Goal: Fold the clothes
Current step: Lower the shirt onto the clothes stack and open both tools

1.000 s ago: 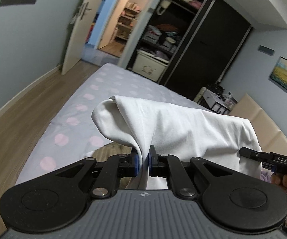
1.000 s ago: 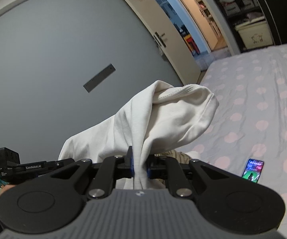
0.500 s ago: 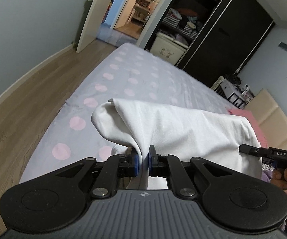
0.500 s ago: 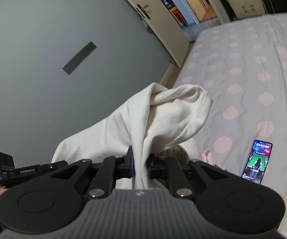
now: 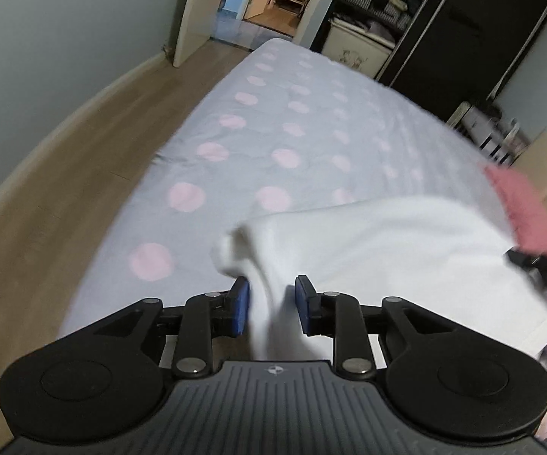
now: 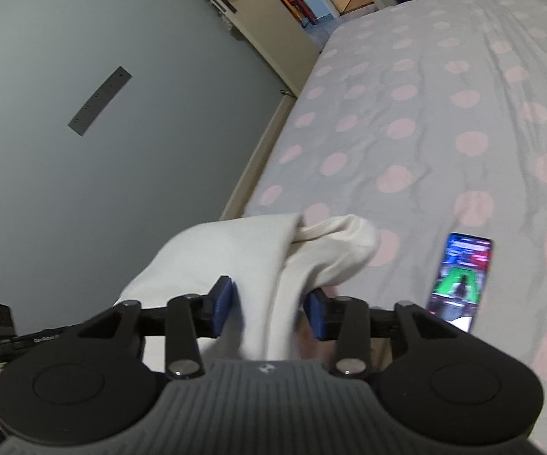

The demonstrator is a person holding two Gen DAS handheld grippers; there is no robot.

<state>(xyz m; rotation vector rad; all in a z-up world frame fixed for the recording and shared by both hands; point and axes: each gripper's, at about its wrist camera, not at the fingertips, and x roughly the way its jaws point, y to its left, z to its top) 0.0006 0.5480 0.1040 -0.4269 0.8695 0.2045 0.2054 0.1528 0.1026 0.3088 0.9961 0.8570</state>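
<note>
A white garment (image 5: 387,242) lies spread low across the near part of the bed (image 5: 292,132), blurred by motion. One bunched edge runs back between the blue pads (image 5: 241,305) of my left gripper (image 5: 272,305). Its jaws are opening and the pads no longer pinch the cloth. In the right wrist view the other end of the garment (image 6: 235,250) droops between the jaws of my right gripper (image 6: 269,309). These are opening too, with a gap beside each pad. Each gripper shows at the edge of the other's view.
The bed carries a grey sheet with pink dots (image 6: 425,113). A lit phone (image 6: 461,276) lies on it right of my right gripper. A pink cloth (image 5: 519,204) sits at the far right. Wooden floor (image 5: 65,189), an open door (image 5: 193,11) and a dark wardrobe (image 5: 444,19) surround the bed.
Both grippers have sunk toward the bed and tipped downward, lowering the white garment onto the sheet. Both pairs of jaws, earlier shut on the cloth, now stand apart.
</note>
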